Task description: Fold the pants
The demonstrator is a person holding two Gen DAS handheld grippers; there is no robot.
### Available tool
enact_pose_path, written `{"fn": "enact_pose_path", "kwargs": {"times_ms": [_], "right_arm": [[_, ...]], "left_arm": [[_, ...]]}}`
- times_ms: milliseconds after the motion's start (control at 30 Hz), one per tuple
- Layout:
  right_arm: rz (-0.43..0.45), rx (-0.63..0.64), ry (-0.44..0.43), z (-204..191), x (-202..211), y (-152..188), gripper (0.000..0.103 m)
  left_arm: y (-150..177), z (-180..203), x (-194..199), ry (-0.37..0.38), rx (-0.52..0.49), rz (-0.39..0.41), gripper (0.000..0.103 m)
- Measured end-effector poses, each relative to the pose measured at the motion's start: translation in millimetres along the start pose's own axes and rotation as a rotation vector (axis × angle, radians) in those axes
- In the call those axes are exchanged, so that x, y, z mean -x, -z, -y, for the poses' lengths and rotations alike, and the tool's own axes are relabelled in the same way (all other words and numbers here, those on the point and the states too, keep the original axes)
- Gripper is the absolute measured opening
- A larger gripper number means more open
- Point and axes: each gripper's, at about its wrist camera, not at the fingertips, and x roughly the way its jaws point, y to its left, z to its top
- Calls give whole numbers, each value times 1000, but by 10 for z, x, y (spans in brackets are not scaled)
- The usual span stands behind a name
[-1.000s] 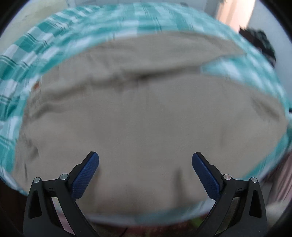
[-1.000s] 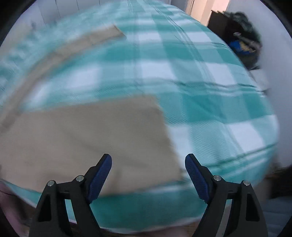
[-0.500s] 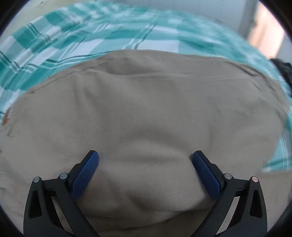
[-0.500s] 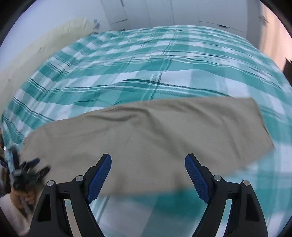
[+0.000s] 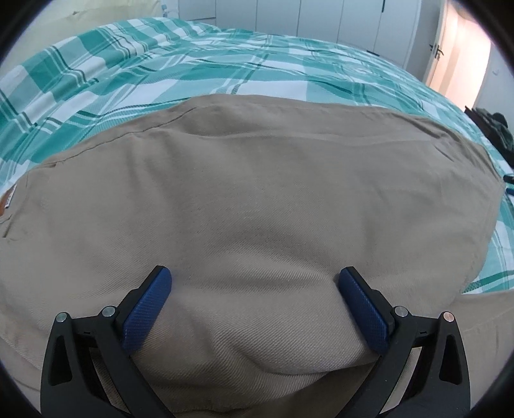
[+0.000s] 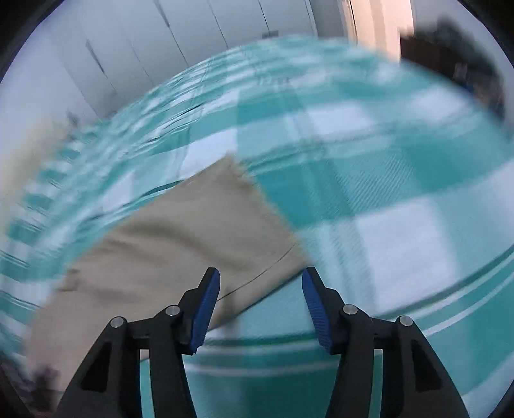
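Observation:
Beige pants (image 5: 257,193) lie spread on a teal-and-white checked bedcover (image 5: 225,64). In the left wrist view they fill most of the frame, with an orange label (image 5: 6,199) at their left edge. My left gripper (image 5: 255,299) is set down on them, jaws wide, and a hump of cloth rises between the blue pads. The blurred right wrist view shows the hem end of a pant leg (image 6: 180,244) running in from the left. My right gripper (image 6: 261,299) hovers at that hem's near corner with its jaws closing. The cloth edge lies under the gap and neither pad presses on it.
White wardrobe doors (image 5: 321,19) stand behind the bed. A lit doorway (image 5: 459,64) and a dark heap of things (image 5: 494,128) are at the right. The checked bedcover (image 6: 385,193) stretches wide to the right of the hem.
My left gripper came down close onto the pants, then stayed put. My right gripper swung along the leg to its hem end, and its jaws have narrowed.

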Motion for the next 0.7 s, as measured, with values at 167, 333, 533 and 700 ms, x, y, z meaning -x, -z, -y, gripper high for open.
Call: {"fn": "enact_pose_path", "kwargs": {"times_ms": [167,333,533,700], "right_arm": [[45,-200,-43,103,-233,-18,8],[161,76,-148,-709,227,-54,4],[143,784,-301,-1728,1639,1189,4],[103,596,-146,-639,2060,1893,6]], "left_arm": [[9,5,-4,-6,-3,1,102],[9,8,-16,-12,-6,0,102],[0,21,-15,-23,-11,-5,102],[-46,53,8,-61,-13,-43,102]]}}
